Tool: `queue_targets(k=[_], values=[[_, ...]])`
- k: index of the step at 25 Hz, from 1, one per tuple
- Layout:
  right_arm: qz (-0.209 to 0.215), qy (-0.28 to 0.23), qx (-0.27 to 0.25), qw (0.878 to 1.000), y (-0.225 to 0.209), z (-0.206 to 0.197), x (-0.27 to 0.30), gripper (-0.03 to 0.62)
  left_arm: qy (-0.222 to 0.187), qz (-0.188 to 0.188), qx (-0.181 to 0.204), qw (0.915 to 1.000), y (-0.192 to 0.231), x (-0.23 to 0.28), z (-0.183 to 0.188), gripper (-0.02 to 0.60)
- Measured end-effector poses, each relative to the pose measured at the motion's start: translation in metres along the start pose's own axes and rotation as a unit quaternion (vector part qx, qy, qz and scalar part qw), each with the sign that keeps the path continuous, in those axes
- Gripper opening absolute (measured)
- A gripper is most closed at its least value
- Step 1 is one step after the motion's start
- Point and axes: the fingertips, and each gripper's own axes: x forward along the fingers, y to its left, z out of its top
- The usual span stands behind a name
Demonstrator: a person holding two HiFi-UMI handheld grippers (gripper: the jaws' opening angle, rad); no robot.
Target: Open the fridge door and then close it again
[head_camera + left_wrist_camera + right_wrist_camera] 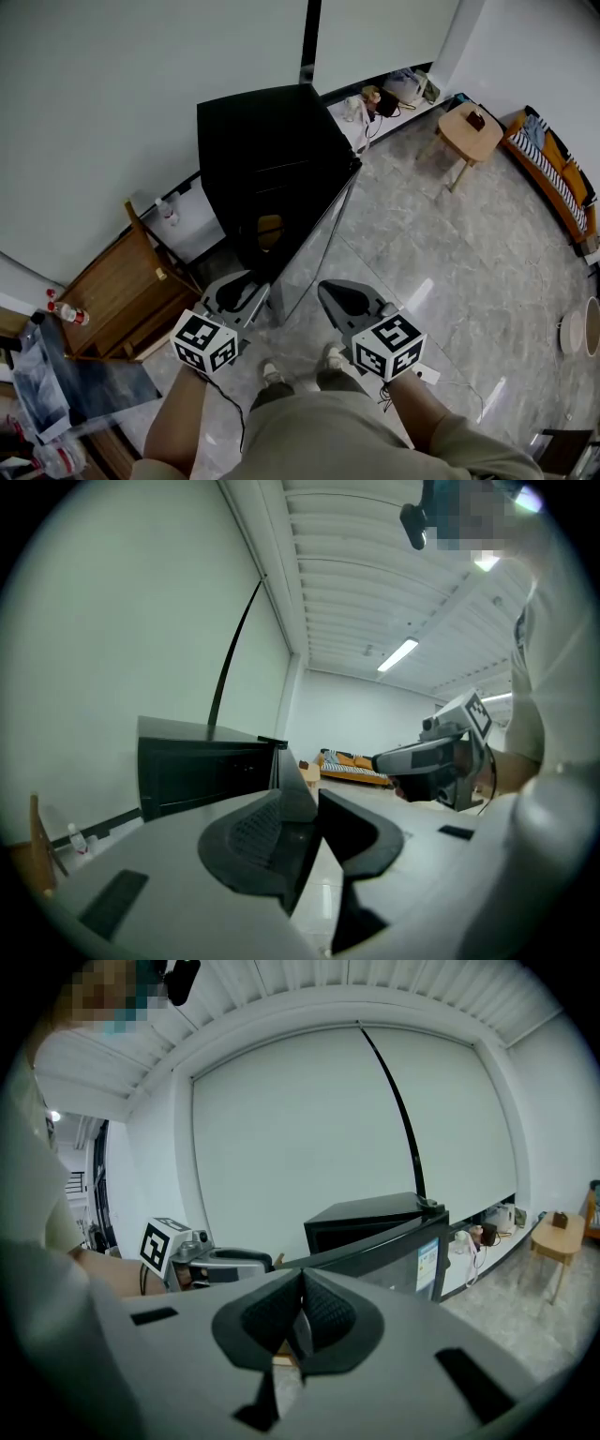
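The black mini fridge [267,150] stands against the wall with its grey-fronted door [319,248] swung out toward me. My left gripper [239,289] sits at the door's free edge. In the left gripper view the jaws [314,803] stand partly apart, and the door edge [292,794] runs into the gap between them. No pad visibly presses on it. My right gripper [349,298] hovers over the floor in front of the door. Its jaws [302,1312] are shut on nothing, with the door [403,1251] beyond them.
A wooden chair [122,291] stands left of the fridge, with bottles [70,314] beside it. A small round wooden table [471,131] and an orange sofa [553,178] are at the far right. My feet [272,373] are on the tiled floor just below the door.
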Motion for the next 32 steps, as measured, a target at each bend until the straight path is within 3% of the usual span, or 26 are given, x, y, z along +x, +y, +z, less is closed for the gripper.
queue_targets(k=[9, 16, 32], values=[[-0.023, 0.003, 0.005, 1.000, -0.014, -0.008, -0.021, -0.003, 0.017, -0.045, 0.011, 0.9988, -0.038, 0.013, -0.003, 0.110], [-0.039, 0.005, 0.010, 0.999, -0.024, -0.014, -0.035, -0.003, 0.008, -0.060, 0.049, 0.9970, -0.077, 0.028, -0.004, 0.112], [-0.100, -0.004, 0.036, 0.994, -0.065, -0.028, -0.077, -0.003, 0.028, -0.150, 0.051, 0.9869, -0.147, 0.069, -0.011, 0.115]])
